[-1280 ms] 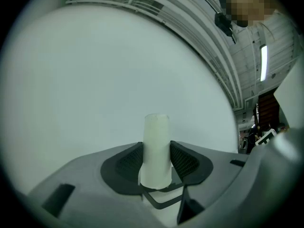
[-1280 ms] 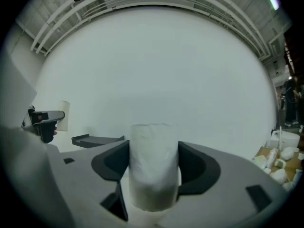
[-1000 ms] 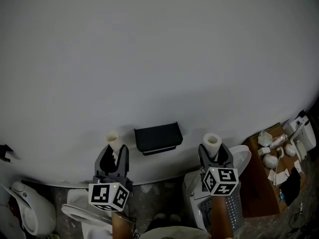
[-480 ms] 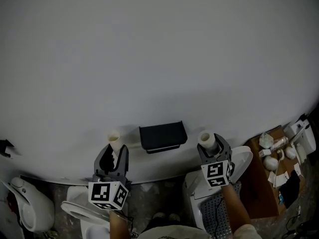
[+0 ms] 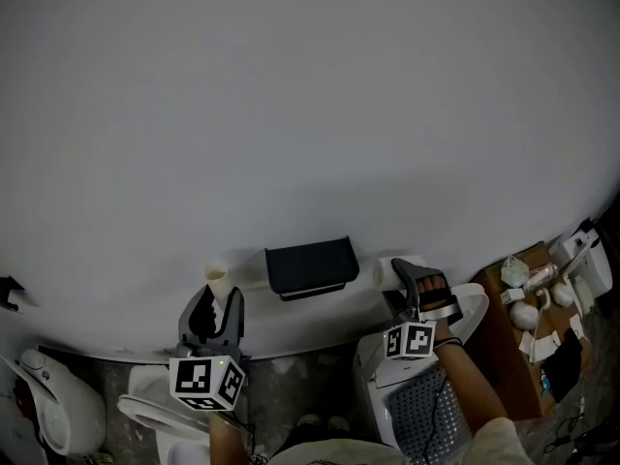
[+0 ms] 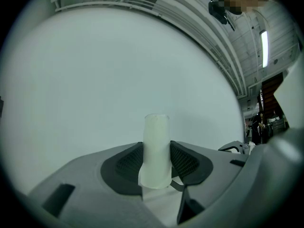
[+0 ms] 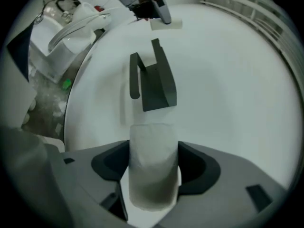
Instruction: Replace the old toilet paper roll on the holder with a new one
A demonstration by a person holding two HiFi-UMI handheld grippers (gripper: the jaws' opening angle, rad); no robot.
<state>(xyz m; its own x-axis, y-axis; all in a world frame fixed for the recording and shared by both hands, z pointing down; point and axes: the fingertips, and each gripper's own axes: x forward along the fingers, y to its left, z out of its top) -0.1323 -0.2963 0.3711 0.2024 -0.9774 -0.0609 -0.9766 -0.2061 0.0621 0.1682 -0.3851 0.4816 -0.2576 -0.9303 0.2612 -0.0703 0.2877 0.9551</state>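
- Now the right gripper clamps the new roll near the wall holder; the left gripper pinches the old roll.
- Fed in crooked, it could jam and slip loose.

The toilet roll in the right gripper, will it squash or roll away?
Probably soft: the toilet roll looks like wound paper, so the right gripper, closed on its sides, could dent it. Being a cylinder, it may roll if laid sideways.

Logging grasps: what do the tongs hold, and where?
Left tongs: slim pale paper tube, by its sides. Right tongs: fuller white toilet roll, by its sides.
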